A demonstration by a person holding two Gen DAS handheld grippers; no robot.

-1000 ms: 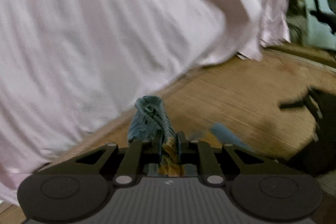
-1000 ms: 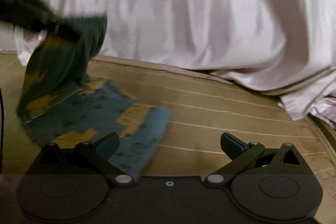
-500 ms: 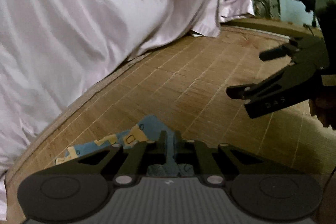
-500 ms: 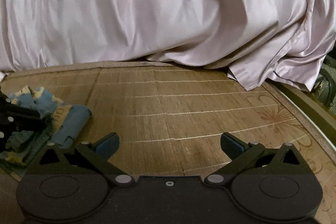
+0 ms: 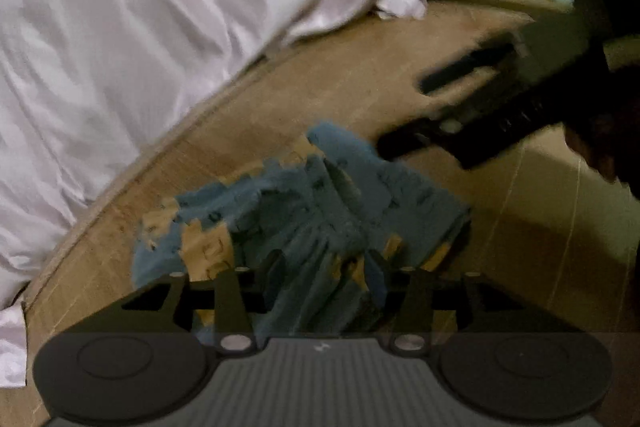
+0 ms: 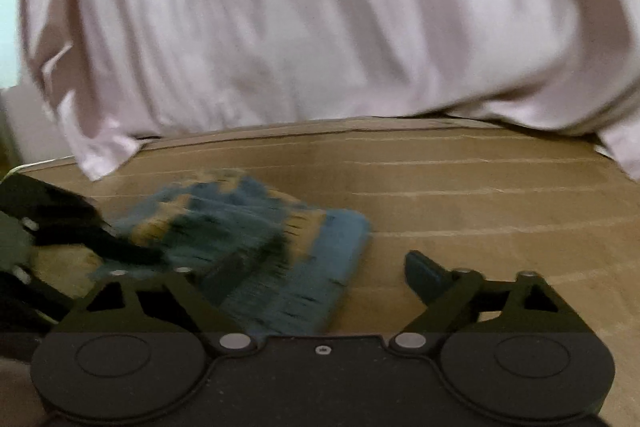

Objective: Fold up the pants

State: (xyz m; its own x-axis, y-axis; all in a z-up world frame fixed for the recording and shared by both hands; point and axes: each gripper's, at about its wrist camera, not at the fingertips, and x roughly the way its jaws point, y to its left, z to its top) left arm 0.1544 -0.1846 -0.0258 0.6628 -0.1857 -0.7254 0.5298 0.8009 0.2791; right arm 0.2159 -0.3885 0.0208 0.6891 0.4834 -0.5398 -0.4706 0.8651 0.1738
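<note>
Blue cloth with tan patches, the pants (image 5: 320, 211), lies bunched on the woven mat (image 5: 520, 219), close to the pale pink sheet (image 5: 140, 27) that hangs down behind it. Left gripper (image 5: 324, 279) sits right over the heap with its fingers parted, cloth lying loose between them (nothing pinched, as far as the blur lets me see). Right gripper (image 6: 320, 273) is spread wide too, its left finger (image 6: 230, 273) over the near edge of the pants, its other finger above bare mat.
</note>
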